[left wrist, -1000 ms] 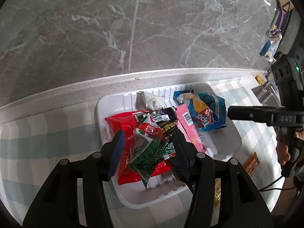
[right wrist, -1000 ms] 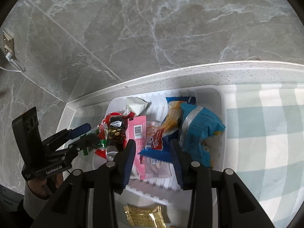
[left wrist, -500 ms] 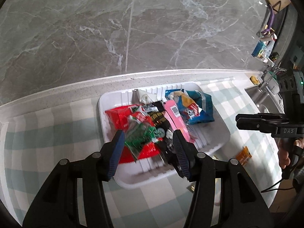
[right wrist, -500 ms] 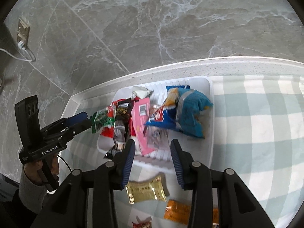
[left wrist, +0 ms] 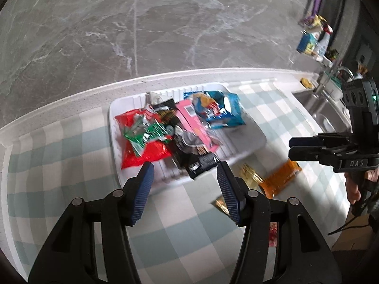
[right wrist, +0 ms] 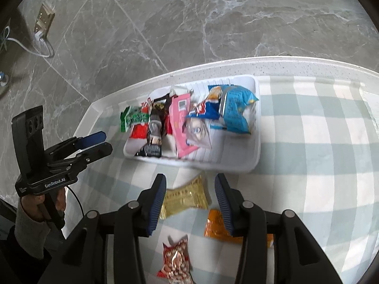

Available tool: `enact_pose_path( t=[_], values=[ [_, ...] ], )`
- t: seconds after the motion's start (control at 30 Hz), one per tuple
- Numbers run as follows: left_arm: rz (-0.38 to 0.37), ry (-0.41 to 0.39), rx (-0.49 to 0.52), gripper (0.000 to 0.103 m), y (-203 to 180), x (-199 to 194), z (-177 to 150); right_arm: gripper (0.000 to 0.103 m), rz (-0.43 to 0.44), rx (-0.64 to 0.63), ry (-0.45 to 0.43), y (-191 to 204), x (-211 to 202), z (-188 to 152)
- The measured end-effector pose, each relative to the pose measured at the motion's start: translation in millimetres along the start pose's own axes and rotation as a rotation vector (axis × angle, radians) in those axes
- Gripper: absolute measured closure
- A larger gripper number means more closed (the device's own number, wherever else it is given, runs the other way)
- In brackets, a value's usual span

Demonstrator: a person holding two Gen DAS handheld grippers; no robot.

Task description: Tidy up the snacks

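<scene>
Nearest the right wrist camera, 3 loose snacks are seen on the checked cloth (right wrist: pixel 308 142) of the counter: a red packet (right wrist: pixel 175 258), an orange packet (right wrist: pixel 216 224) and a gold packet (right wrist: pixel 184 197). In the left wrist view only part of the red packet is shown, at the right finger's edge. The sink (left wrist: pixel 324 118) and the bottles (left wrist: pixel 315 40) on the ledge beyond it are shown by the left wrist view alone; a wall socket (right wrist: pixel 43 21) with a cable is shown by the right wrist view alone.

The right claw (right wrist: pixel 189 189) is opening, part way apart, above the gold packet; nothing is gripped and no pad is touching anything. The left claw (left wrist: pixel 184 177) is also opening, part way apart and empty, poised over the near edge of the tray (left wrist: pixel 251 142).

Farther back, 1 white tray is filled with a heap of snacks: 1 red bag (left wrist: pixel 144 151), 1 green packet (left wrist: pixel 146 132), 1 black packet (left wrist: pixel 194 156), 1 pink packet (left wrist: pixel 191 120) and 1 blue bag (left wrist: pixel 227 111) can be counted; smaller wrappers are too jumbled to count. A hand (right wrist: pixel 40 203) with a grey sleeve is seen holding the left claw.
</scene>
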State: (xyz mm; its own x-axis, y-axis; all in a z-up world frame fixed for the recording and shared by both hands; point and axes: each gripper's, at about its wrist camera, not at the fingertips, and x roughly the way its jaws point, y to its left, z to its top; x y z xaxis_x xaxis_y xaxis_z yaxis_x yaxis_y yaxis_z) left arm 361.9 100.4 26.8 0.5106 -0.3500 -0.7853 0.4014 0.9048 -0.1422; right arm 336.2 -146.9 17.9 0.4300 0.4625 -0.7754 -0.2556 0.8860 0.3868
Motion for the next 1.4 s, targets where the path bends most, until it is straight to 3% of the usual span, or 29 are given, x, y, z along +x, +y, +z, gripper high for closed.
enact_pose_path(
  t=[0.83, 1.4],
  values=[
    [-0.058, 0.105, 0.183, 0.049, -70, 3, -47, 0.051, -0.152, -0.266, 0.098, -7, -6, -63],
    [-0.080, 0.185, 0.225, 0.049, -80, 34, -59, 0.048, -0.205, -0.384, 0.166, -23, 12, -72]
  ],
)
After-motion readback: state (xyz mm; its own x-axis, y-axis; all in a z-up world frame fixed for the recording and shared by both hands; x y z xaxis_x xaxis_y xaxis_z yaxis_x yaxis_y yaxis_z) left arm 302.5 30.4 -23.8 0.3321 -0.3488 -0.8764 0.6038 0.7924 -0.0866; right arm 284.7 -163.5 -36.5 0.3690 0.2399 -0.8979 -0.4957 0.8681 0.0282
